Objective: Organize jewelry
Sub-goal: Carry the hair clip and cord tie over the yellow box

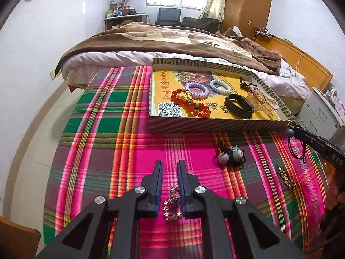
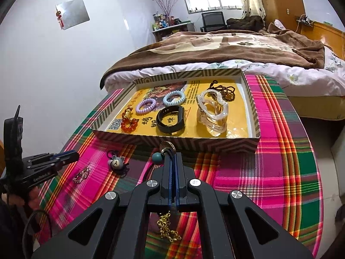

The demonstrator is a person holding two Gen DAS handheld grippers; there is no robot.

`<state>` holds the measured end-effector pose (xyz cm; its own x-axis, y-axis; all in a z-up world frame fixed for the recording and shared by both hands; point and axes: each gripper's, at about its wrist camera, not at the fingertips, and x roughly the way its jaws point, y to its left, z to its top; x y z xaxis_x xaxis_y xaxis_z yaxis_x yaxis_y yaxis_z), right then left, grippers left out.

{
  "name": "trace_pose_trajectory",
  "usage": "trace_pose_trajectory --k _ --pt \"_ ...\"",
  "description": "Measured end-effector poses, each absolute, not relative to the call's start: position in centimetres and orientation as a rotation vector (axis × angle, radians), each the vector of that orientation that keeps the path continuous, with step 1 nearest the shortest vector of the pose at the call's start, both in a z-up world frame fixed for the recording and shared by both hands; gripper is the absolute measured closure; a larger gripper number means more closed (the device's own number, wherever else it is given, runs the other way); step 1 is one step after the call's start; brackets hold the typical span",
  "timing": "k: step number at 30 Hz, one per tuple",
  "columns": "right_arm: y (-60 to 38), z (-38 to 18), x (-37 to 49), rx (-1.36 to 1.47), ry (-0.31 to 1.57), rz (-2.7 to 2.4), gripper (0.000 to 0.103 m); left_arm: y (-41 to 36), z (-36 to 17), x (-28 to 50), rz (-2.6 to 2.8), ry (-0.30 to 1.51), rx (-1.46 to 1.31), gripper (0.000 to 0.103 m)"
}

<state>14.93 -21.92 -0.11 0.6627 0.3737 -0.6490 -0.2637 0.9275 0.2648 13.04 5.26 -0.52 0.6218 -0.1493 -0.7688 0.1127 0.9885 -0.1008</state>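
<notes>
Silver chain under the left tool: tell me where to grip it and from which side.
Grip the silver chain at its bunched middle, coming straight down from above. It lies flat in a loose heap on the plaid cloth, so nothing stands up to pinch sideways. The left tool is open with its fingers astride it.

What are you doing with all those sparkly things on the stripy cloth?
Someone is sorting jewelry into the striped box. The right hand-held gripper is shut on a dark cord with a teal bead, just in front of the box. The left hand-held gripper is open around a silver chain. A bear hair tie and a gold chain lie on the cloth.
</notes>
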Motion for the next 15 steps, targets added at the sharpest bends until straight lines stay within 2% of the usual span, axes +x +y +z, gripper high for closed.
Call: trace_pose_trajectory --k 6,8,9,10,15 --pt "-21.8 0.0 14.8 0.156 0.76 0.365 0.102 5.2 0.4 12.8 -0.167 0.869 -0.006 0.089" --pt "-21.7 0.0 14.7 0.154 0.761 0.368 0.102 4.8 -0.4 12.8 -0.177 0.902 0.013 0.07" --pt "-21.7 0.0 14.7 0.154 0.762 0.368 0.102 4.6 -0.9 12.9 -0.179 0.916 0.02 0.05" --pt "-21.7 0.0 14.7 0.154 0.763 0.368 0.102 4.5 -1.2 12.8 -0.185 0.922 0.026 0.044" --pt "-21.7 -0.1 14.7 0.151 0.766 0.365 0.102 3.6 -2.9 12.8 -0.189 0.952 0.069 0.044"
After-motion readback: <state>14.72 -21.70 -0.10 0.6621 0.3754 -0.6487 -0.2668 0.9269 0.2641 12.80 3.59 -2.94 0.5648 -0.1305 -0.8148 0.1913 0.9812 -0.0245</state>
